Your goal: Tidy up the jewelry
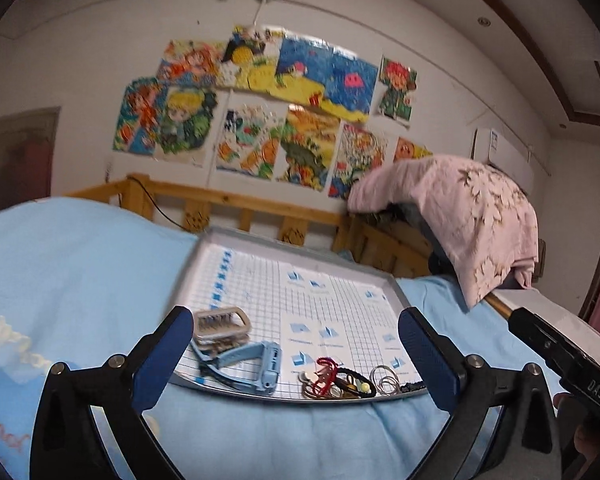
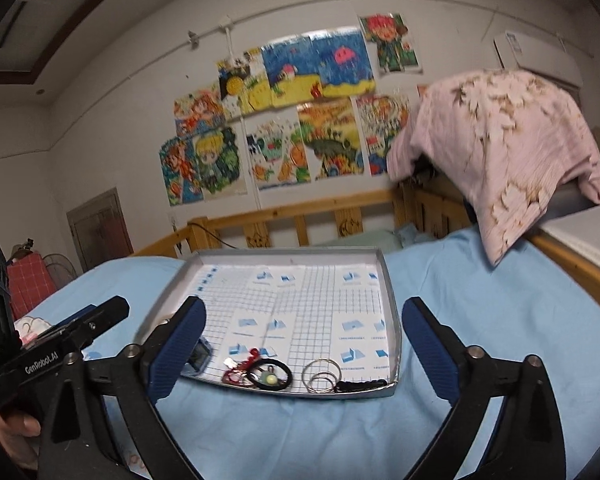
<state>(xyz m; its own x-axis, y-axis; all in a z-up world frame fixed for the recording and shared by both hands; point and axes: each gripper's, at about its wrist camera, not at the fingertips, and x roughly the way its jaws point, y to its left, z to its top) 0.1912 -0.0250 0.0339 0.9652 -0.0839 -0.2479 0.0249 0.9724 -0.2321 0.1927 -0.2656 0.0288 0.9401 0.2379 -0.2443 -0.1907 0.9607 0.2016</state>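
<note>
A shallow grey tray (image 1: 296, 247) lined with blue-grid paper lies on the light blue bedsheet. Along its near edge sit a beige hair comb (image 1: 220, 322), a blue hair clip (image 1: 244, 364), a red cord bracelet (image 1: 326, 372), a black beaded band (image 1: 356, 386) and silver rings (image 1: 384, 378). My left gripper (image 1: 296, 344) hovers open above the near edge, nothing between its blue pads. In the right wrist view the tray (image 2: 394, 320) shows the red cord (image 2: 240, 368), black band (image 2: 270, 374) and rings (image 2: 320, 376). My right gripper (image 2: 304, 336) is open and holds nothing.
A pink floral quilt (image 2: 500, 152) hangs over the wooden bed rail (image 2: 300, 212) at the right. Coloured drawings (image 1: 260, 112) cover the wall behind. The other gripper's black body (image 2: 60, 344) sits close at the left, with a hand under it.
</note>
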